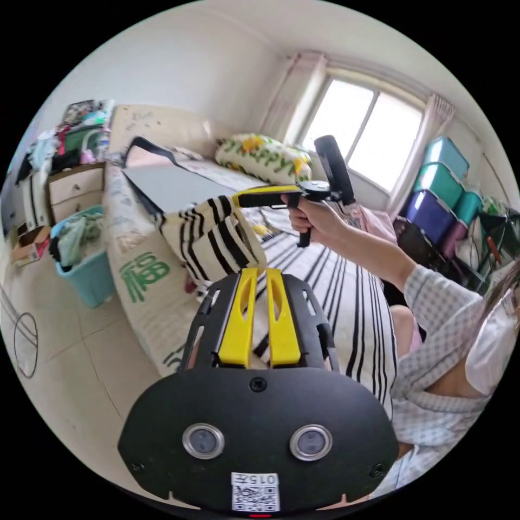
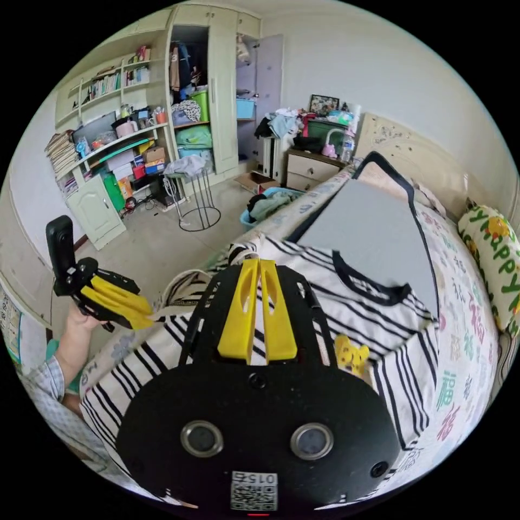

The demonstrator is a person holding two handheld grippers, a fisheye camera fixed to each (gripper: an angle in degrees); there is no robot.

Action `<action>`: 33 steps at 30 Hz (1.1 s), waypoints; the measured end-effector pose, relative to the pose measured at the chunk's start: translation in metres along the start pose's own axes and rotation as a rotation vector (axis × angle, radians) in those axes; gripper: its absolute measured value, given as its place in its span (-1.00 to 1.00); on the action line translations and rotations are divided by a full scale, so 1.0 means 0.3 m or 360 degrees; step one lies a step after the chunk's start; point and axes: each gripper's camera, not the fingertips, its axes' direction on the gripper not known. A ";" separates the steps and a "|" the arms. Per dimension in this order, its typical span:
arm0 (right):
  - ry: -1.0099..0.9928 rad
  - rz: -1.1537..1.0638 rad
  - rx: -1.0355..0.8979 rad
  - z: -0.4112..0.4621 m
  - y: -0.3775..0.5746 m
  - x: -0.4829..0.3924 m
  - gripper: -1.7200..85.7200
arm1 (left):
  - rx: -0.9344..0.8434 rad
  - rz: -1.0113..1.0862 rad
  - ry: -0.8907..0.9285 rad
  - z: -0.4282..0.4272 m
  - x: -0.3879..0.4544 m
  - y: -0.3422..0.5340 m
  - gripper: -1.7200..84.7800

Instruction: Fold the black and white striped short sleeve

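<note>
Striped black-and-white cotton, the short sleeve shirt (image 1: 216,244), is lifted off the bed (image 1: 141,281) in the left gripper view: my left hand-held gripper (image 1: 259,271) is clenched on one edge, and my right hand-held gripper (image 1: 238,200) pinches the bunched fabric higher up. In the right gripper view the shirt drapes over the bed edge, collar (image 2: 368,281) up; the jaws are together on cloth, and I judge folding barely started, with no finished fold yet.

The black and white striped short sleeve (image 2: 374,319) lies spread on the bed, one edge lifted.
</note>
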 end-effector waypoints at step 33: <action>-0.0245 0.0041 -0.0378 -0.091 0.010 0.705 -0.81 | -0.0140 0.0037 -0.0437 0.268 0.080 -0.052 -0.76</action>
